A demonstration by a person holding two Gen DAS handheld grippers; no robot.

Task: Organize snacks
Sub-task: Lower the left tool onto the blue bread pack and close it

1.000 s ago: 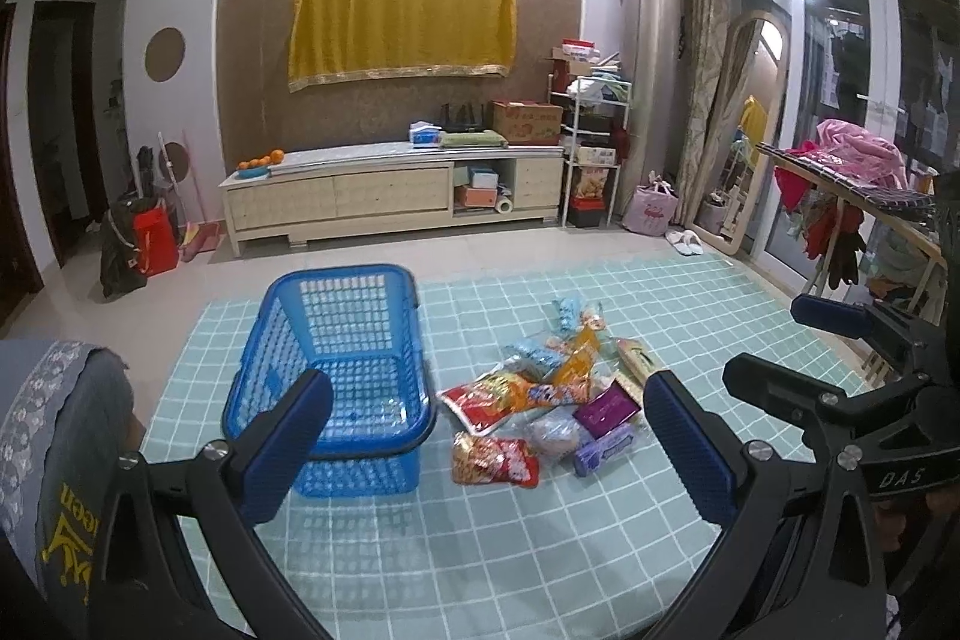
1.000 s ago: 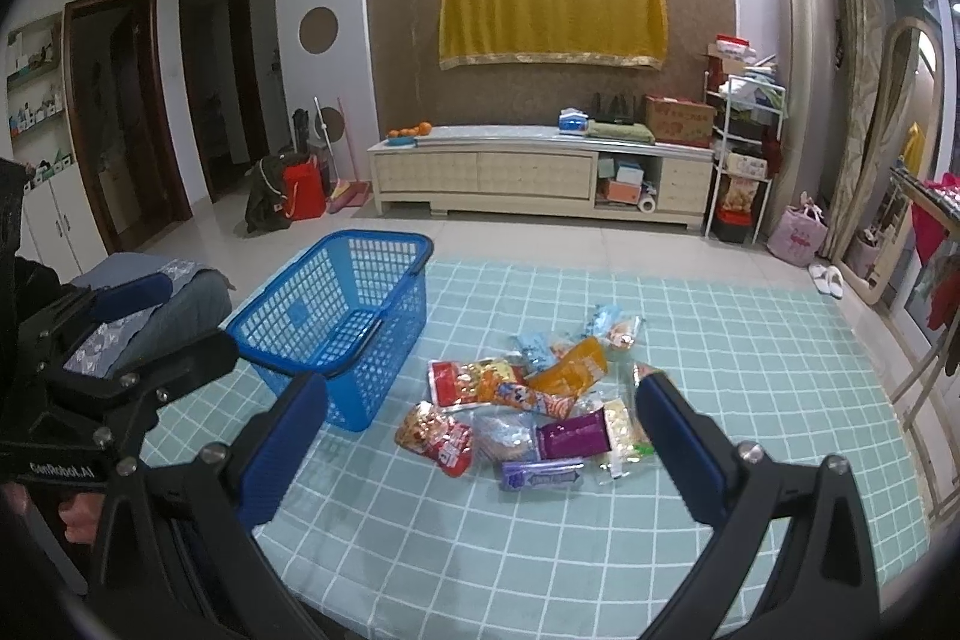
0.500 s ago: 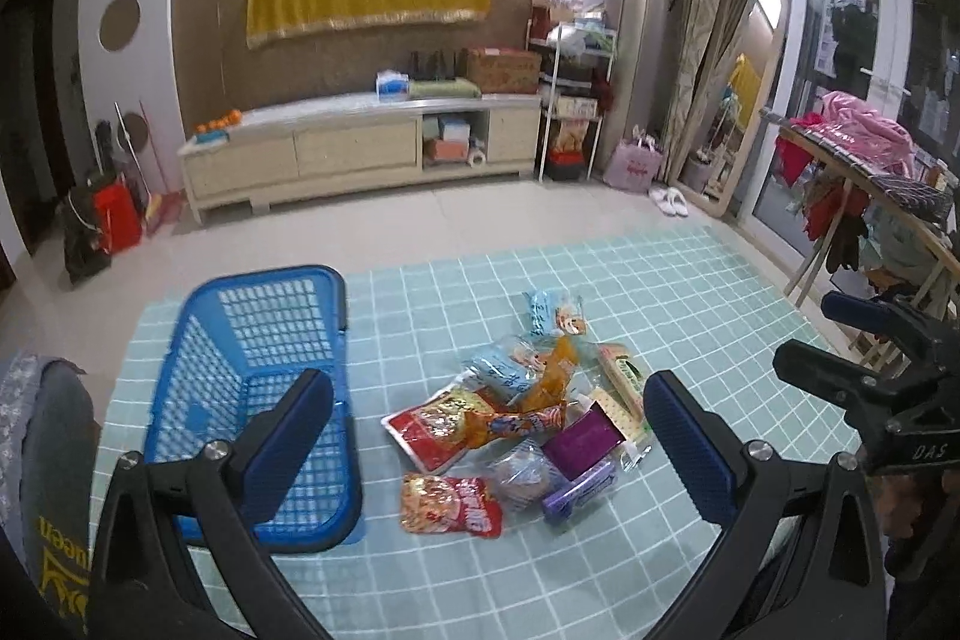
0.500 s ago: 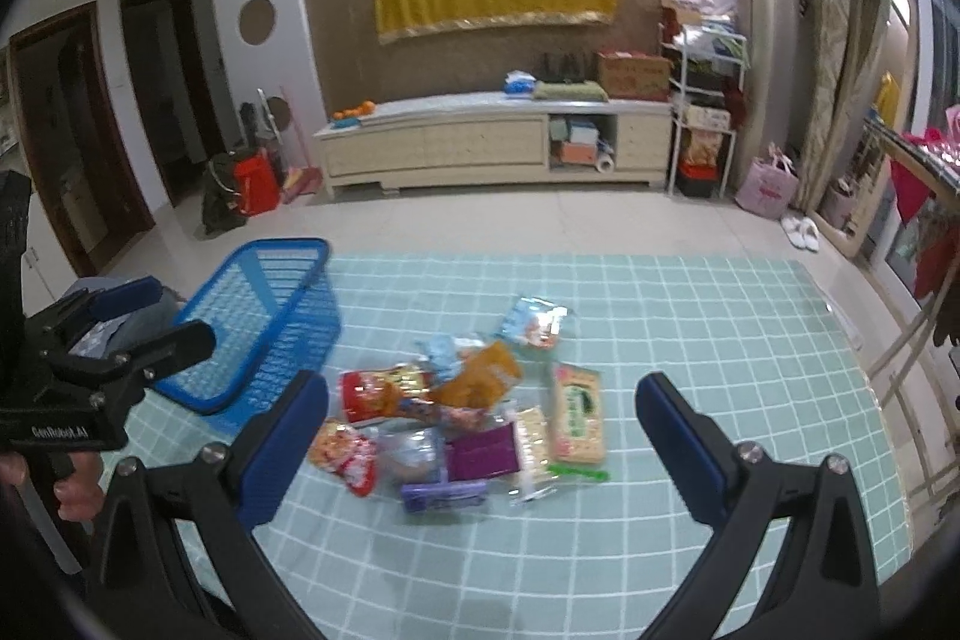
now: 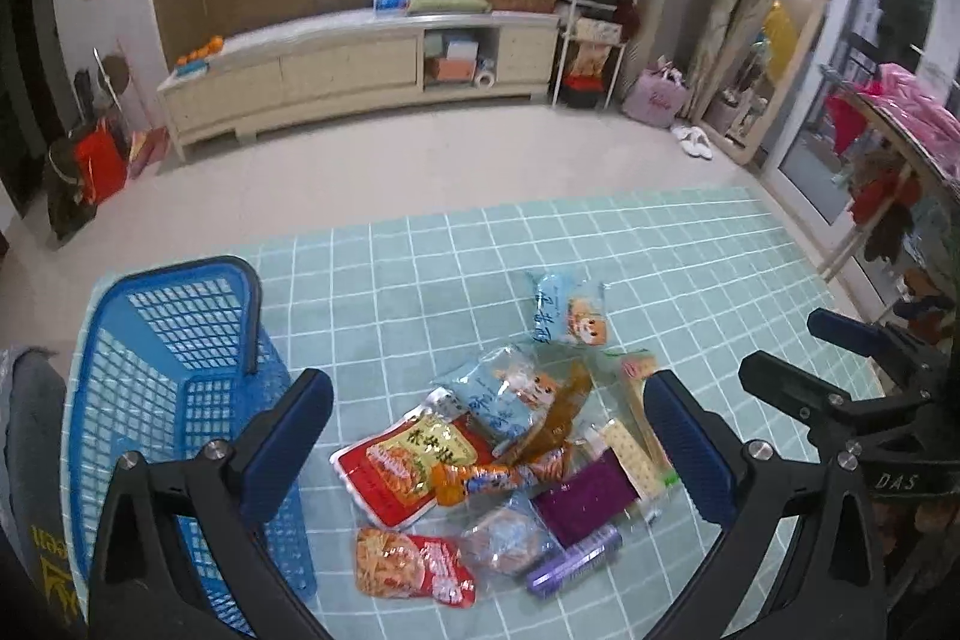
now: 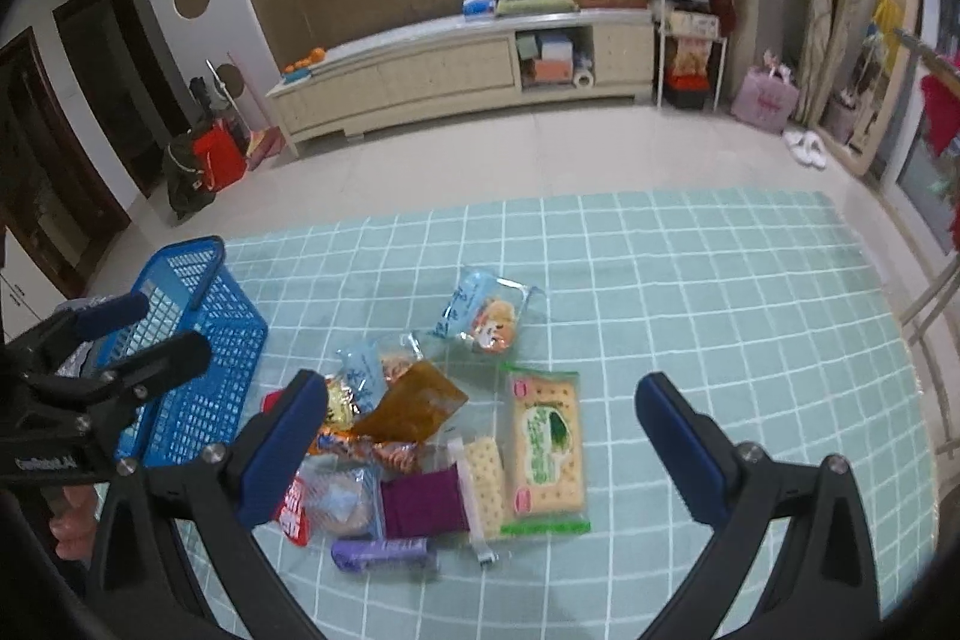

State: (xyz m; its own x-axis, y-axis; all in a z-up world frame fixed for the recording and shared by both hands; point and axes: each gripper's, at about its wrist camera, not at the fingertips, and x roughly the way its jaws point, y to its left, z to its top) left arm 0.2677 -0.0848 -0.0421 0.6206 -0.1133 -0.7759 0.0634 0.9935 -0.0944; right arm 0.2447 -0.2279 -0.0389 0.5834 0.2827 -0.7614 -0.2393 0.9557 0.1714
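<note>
On the teal grid mat (image 5: 690, 244), a pile of snack packs sits mid-near, right of the blue mesh basket (image 5: 174, 376), close but apart from it. Readable text: "DAS" on the right gripper's body as seen from the left wrist, yellow lettering on grey cloth (image 5: 36, 550) at the left edge, cut off. Pack print is Chinese and too blurred to read. Pile: red-yellow pouch (image 5: 414, 454), red noodle-print pack (image 5: 414, 568), purple pack (image 6: 423, 508), purple tube (image 6: 384, 553), green cracker pack (image 6: 546, 451), amber pouch (image 6: 414, 409), blue cartoon pack (image 6: 486, 313) lying apart at the far side. Left gripper (image 5: 486, 448) is spread wide, holding nothing, above the pile; right gripper (image 6: 480, 442) likewise wide apart and empty. Open mat right and far of the pile; basket's near end is hidden behind the left finger. Several packs overlap, lower ones only partly visible.
</note>
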